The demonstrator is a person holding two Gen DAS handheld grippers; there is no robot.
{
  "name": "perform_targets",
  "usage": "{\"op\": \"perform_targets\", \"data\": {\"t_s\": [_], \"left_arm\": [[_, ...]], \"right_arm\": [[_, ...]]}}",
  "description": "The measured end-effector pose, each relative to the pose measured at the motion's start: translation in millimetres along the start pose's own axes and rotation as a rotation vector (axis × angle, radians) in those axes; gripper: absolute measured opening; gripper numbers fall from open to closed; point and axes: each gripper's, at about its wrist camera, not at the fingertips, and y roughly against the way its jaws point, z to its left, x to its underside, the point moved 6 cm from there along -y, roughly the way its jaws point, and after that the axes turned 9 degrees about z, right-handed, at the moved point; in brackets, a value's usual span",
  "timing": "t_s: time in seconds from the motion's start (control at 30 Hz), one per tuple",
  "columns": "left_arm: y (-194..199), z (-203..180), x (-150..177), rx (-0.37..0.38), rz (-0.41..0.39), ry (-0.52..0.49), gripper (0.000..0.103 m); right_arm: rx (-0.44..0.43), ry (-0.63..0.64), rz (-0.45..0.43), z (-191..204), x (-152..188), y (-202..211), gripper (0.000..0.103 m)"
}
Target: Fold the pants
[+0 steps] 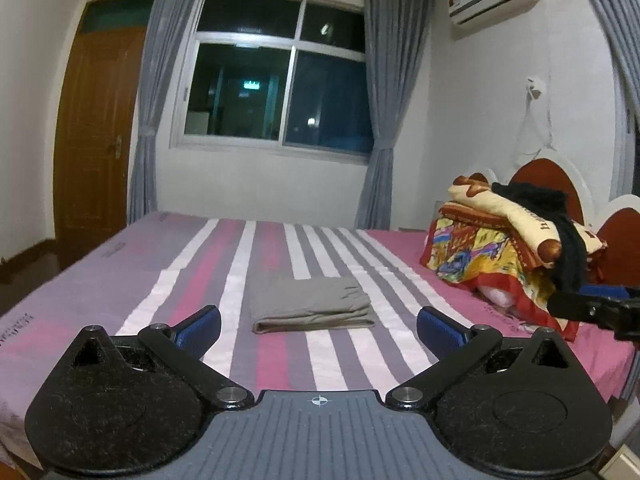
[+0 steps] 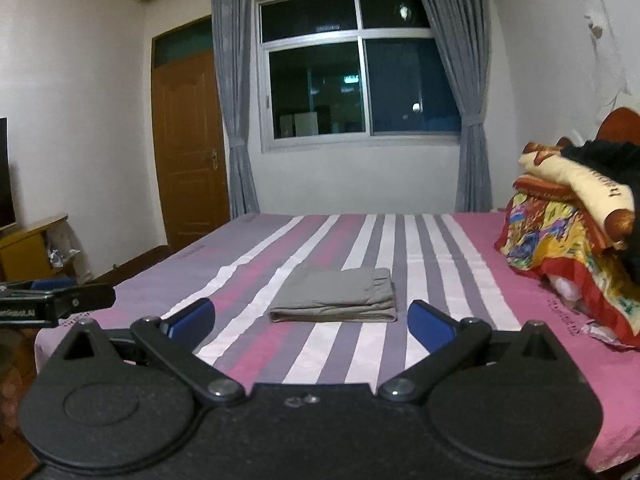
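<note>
Grey pants lie folded into a flat rectangle on the striped bed sheet, just beyond my left gripper, which is open and empty with blue pads spread wide. The right gripper shows at the right edge of the left wrist view. In the right wrist view the same folded pants lie ahead of my right gripper, open and empty above the bed's near edge. The left gripper appears at the left edge there.
A pile of colourful blankets and a black garment sits at the headboard end on the right. A window with grey curtains and a wooden door stand beyond the bed. A wooden cabinet stands at the left.
</note>
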Motion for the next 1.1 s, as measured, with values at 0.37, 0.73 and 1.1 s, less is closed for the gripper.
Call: {"op": "perform_targets", "data": {"t_s": [0.37, 0.73, 1.1], "left_arm": [[14.9, -17.2, 5.4, 0.044, -0.018, -0.002, 0.103], [14.3, -20.3, 5.7, 0.053, -0.020, -0.004, 0.103], [16.1, -24.1, 8.1, 0.067, -0.028, -0.017, 0.103]], "right_arm": [[0.005, 0.015, -0.011, 19.0, -0.5, 7.9, 0.103], [0.004, 0.018, -0.029, 24.8, 0.5, 11.3, 0.103], [0.006, 0.019, -0.031, 28.7, 3.1, 12.2, 0.103]]}}
